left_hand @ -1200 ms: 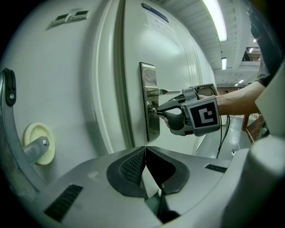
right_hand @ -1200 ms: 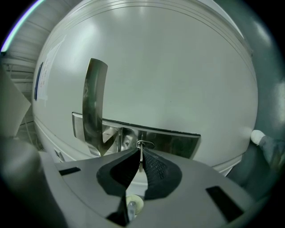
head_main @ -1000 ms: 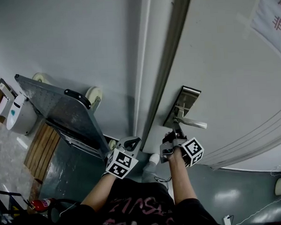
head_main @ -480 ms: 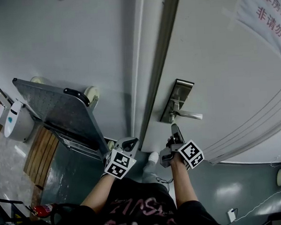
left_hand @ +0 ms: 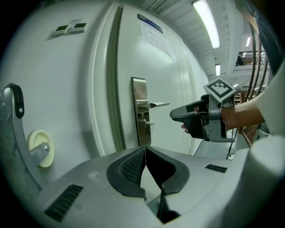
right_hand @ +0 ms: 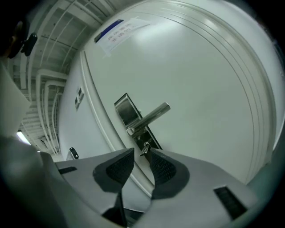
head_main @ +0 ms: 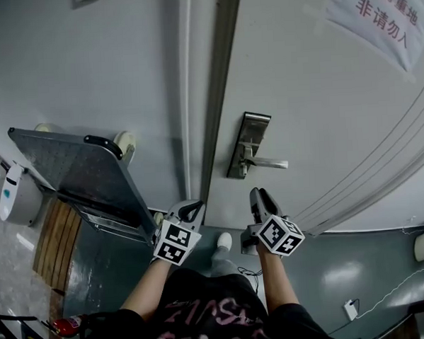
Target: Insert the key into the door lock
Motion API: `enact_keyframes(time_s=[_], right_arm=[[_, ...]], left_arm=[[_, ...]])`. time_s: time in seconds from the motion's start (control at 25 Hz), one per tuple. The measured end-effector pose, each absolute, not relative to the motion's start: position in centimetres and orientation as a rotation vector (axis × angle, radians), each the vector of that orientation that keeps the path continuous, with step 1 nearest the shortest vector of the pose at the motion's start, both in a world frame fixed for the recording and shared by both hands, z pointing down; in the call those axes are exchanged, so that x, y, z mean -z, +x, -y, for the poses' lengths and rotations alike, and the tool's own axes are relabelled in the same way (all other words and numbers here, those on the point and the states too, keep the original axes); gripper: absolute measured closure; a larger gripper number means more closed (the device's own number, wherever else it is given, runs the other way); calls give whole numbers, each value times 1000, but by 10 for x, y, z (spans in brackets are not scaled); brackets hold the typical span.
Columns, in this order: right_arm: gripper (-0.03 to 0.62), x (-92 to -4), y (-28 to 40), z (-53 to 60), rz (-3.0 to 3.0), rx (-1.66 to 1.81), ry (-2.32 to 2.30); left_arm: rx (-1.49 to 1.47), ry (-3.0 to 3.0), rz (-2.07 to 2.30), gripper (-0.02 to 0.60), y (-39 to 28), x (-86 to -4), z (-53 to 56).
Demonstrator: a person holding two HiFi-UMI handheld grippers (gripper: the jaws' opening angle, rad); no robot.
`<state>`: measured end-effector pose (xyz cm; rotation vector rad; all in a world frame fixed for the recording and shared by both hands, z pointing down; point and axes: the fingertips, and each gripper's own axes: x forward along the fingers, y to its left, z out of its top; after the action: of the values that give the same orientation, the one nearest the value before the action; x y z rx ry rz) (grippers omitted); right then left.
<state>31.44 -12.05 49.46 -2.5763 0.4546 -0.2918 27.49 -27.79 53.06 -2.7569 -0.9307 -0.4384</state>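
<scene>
A steel lock plate (head_main: 247, 143) with a lever handle (head_main: 268, 164) sits on the white door (head_main: 322, 103). A small key (right_hand: 145, 148) sticks out of the cylinder under the handle, and the same key (left_hand: 147, 122) shows in the left gripper view. My right gripper (head_main: 256, 194) hangs a short way back from the plate, apart from the key. Its jaws stand wide and are closing, with nothing between the pads (right_hand: 162, 168); the key shows beyond them. My left gripper (head_main: 192, 205) is by the door frame, shut and empty. The right gripper (left_hand: 177, 115) points at the plate.
A folded metal platform trolley (head_main: 77, 172) with wheels leans on the wall at left. A white dispenser (head_main: 19, 200) and a wooden pallet (head_main: 48, 230) lie beyond it. A paper notice (head_main: 377, 15) hangs on the door. The grey door frame (head_main: 219, 94) runs between wall and door.
My right gripper let go at the lock, rolled, opened and drew back from the plate. The key stays in the cylinder. The left gripper shifted slightly.
</scene>
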Motion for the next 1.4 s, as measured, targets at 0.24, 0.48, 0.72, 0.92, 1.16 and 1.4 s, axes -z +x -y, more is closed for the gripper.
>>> enact_keyframes(time_s=[0.24,0.48,0.72,0.92,1.16,1.4], right_arm=[[470,-477,292,114,-481,266,-2752],[497,-468,281,103,-484,251,-2856],[513,-463,272,89,-490,246,-2904],[517,-457,262,79,-519,235,-2988],[523,-457,250,69,-509,225,-2982],[530,-459,243,64,-501,223,-2976]], left_arm=[[386,-2791,929,568,273,-506,271],[350,-2816,913,568,273,-488,264],[335,-2828,884,568,274,-481,256],[304,-2830,875,569,271,-471,245],[272,-2832,848,568,263,-461,242],[253,-2848,794,569,258,-454,248]])
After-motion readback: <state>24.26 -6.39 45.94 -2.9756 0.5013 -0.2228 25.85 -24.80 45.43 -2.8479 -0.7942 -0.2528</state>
